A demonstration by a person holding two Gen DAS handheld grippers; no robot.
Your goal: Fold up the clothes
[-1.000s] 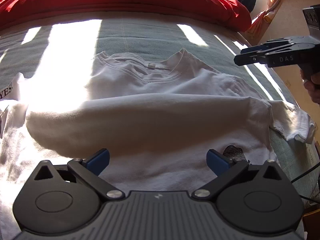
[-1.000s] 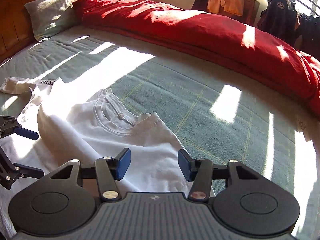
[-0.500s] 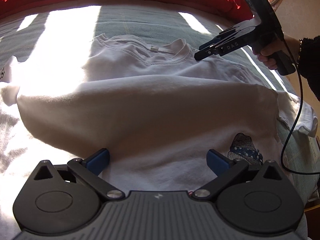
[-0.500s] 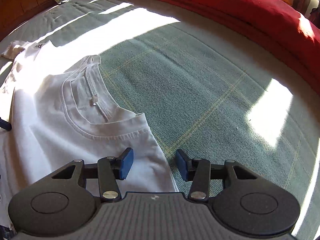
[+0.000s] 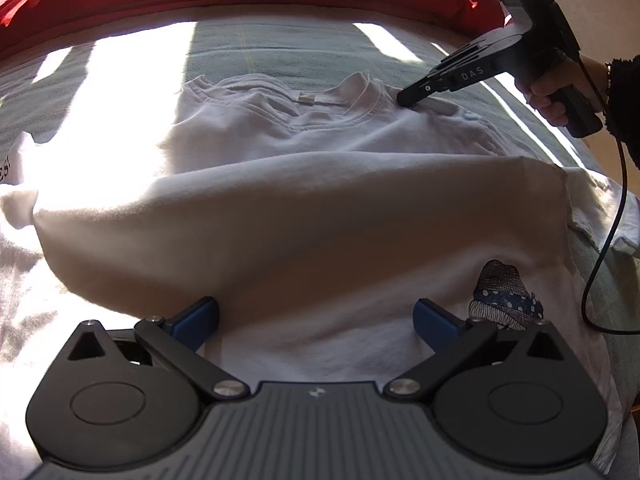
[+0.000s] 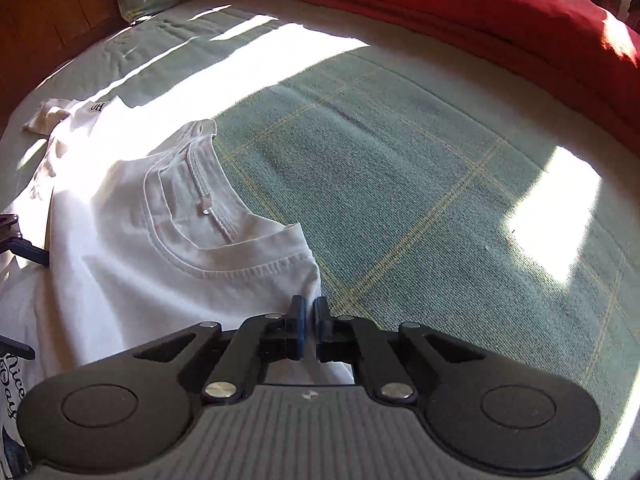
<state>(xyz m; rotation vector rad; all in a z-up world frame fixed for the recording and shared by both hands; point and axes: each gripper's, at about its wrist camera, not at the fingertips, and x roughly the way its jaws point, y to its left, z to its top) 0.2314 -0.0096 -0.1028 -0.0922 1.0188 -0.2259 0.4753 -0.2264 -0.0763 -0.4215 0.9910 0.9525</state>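
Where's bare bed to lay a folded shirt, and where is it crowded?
Free: the green checked bedspread between the white T-shirt and the rolled red duvet, running to the shirt's right. Crowded: the near left side, covered by the T-shirt and a second white printed garment beyond it, with the right gripper shut on the T-shirt's shoulder and the left gripper open above its hem.

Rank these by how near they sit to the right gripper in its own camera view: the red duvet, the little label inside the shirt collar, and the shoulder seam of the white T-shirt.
1. Shoulder seam of the white T-shirt: pinched in the right gripper.
2. Collar label: farther out, to the left.
3. Red duvet: farthest, along the bed's far edge.
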